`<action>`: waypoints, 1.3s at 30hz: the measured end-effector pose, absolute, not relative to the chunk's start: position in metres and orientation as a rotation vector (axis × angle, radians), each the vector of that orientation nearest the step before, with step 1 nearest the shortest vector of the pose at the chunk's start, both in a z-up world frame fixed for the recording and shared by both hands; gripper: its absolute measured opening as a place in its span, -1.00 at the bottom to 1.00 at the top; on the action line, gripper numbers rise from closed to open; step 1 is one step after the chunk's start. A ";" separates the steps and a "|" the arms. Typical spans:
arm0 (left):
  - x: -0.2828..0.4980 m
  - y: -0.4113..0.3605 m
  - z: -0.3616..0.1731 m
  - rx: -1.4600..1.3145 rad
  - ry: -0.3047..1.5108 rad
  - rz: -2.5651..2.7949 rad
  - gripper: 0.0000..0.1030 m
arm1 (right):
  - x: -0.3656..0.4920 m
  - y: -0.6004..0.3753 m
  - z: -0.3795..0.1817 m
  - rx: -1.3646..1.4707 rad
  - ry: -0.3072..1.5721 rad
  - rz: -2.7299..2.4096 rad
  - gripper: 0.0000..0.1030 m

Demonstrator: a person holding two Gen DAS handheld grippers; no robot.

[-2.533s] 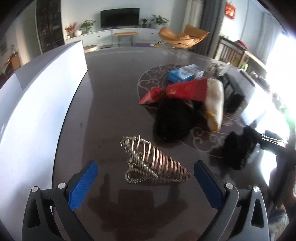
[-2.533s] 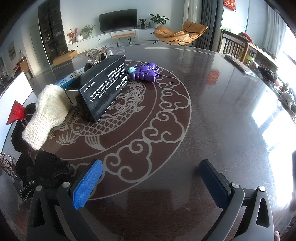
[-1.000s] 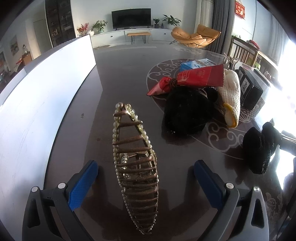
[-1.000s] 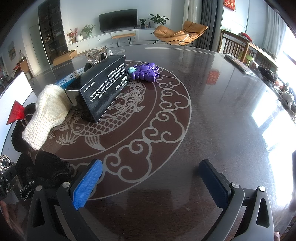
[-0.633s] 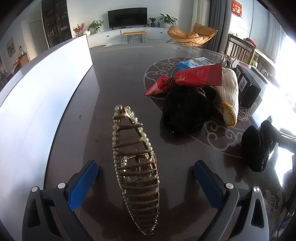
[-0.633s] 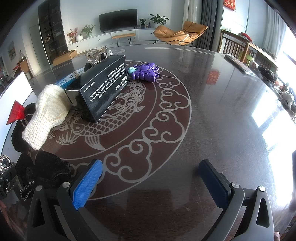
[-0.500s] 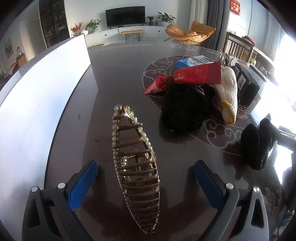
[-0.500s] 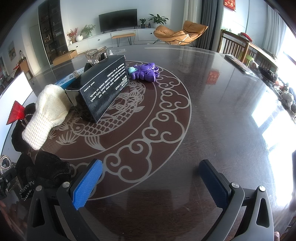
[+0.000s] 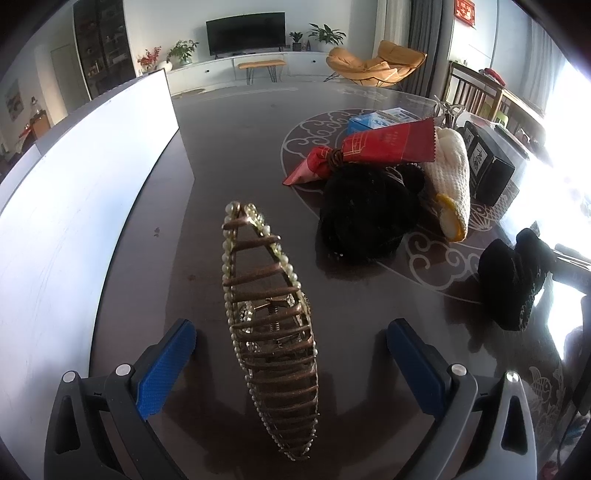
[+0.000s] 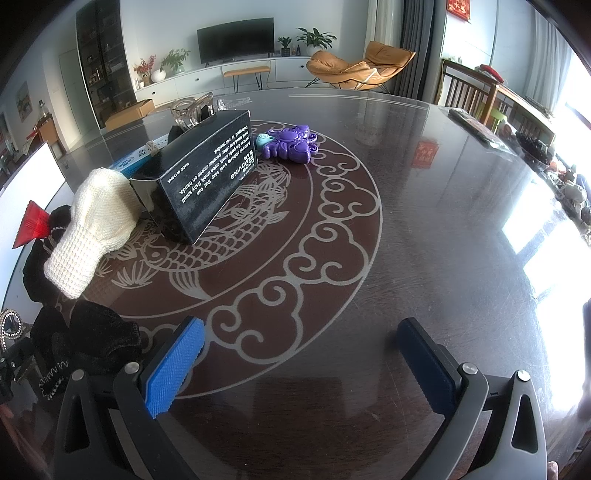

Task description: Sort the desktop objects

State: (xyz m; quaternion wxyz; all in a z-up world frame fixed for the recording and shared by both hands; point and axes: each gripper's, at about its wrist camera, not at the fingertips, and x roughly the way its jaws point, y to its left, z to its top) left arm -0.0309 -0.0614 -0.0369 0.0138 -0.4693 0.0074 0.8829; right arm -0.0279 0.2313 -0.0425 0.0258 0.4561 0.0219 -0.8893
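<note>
Hair claw, lower centre, between our left fingers, spread wide: we close squarely across its ribs. Right gripper: fingers apart, empty.

A dark glossy tabletop bears a pale inlaid carp-and-cloud medallion. Along its left side stands a white panel. In the far room a black TV hangs above a long white cabinet, with a small wooden bench before it and potted plants on top. An orange lounge chair sits to the right, beside grey curtains. Dark shelving fills the far left. Wooden chairs stand at the right, near bright windows.
</note>
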 end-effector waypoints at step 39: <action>-0.032 -0.063 -0.036 -1.448 0.035 2.740 1.00 | -0.029 0.231 -0.044 1.413 0.067 -2.751 1.00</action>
